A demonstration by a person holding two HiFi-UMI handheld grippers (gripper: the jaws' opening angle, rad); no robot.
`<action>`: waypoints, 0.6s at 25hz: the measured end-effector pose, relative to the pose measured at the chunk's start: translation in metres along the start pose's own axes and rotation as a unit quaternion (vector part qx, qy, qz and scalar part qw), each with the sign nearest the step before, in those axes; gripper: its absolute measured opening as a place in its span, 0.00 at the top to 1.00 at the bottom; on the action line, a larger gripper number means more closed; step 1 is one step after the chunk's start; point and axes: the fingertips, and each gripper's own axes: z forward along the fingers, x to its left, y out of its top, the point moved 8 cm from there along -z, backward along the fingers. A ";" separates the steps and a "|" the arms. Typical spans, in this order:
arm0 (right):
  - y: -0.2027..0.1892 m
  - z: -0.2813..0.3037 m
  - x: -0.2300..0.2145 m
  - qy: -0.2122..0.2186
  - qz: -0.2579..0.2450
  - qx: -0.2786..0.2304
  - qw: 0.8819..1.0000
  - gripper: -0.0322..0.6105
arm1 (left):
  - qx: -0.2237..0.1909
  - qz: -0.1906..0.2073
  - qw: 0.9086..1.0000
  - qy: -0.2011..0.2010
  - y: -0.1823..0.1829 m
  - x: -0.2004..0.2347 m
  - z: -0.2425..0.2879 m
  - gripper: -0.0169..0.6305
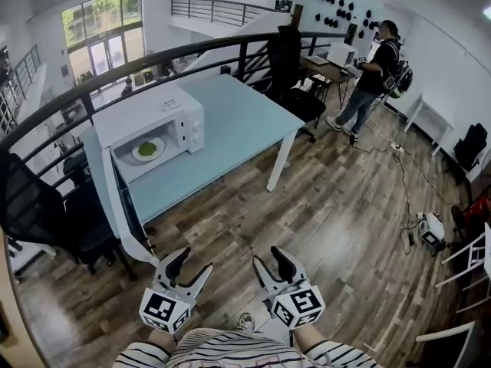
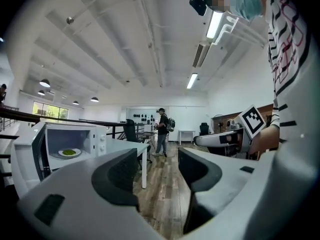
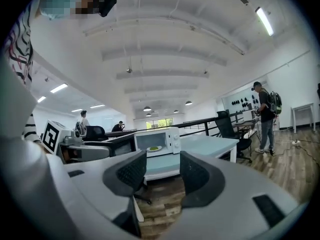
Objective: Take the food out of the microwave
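Observation:
A white microwave (image 1: 157, 121) stands on the left end of a pale blue table (image 1: 238, 121), its door (image 1: 115, 194) swung wide open toward me. Inside sits a white plate of green food (image 1: 148, 150), also seen as the plate of food (image 2: 69, 153) in the left gripper view and the plate of food (image 3: 154, 148) in the right gripper view. My left gripper (image 1: 189, 268) and right gripper (image 1: 274, 265) hang side by side over the wood floor, well short of the table. Both are open with nothing between their fingers.
Black office chairs (image 1: 46, 213) stand left of the table, and another black chair (image 1: 295, 83) at its far end. A dark railing (image 1: 153, 60) runs behind the table. A person with a backpack (image 1: 376, 75) stands at a far desk. Cables and a small device (image 1: 431, 230) lie on the floor at right.

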 end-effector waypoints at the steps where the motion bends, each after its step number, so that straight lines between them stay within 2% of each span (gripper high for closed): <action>1: 0.002 0.004 -0.010 0.010 -0.003 0.002 1.000 0.63 | -0.002 -0.004 1.000 0.013 -0.001 -0.002 0.006 0.61; 9: 0.005 0.031 -0.068 0.078 -0.005 0.020 0.997 0.63 | -0.001 -0.032 0.995 0.094 -0.011 -0.021 0.042 0.61; 15: 0.004 0.048 -0.088 0.106 0.004 0.032 0.994 0.63 | 0.010 -0.042 0.991 0.125 -0.013 -0.025 0.056 0.61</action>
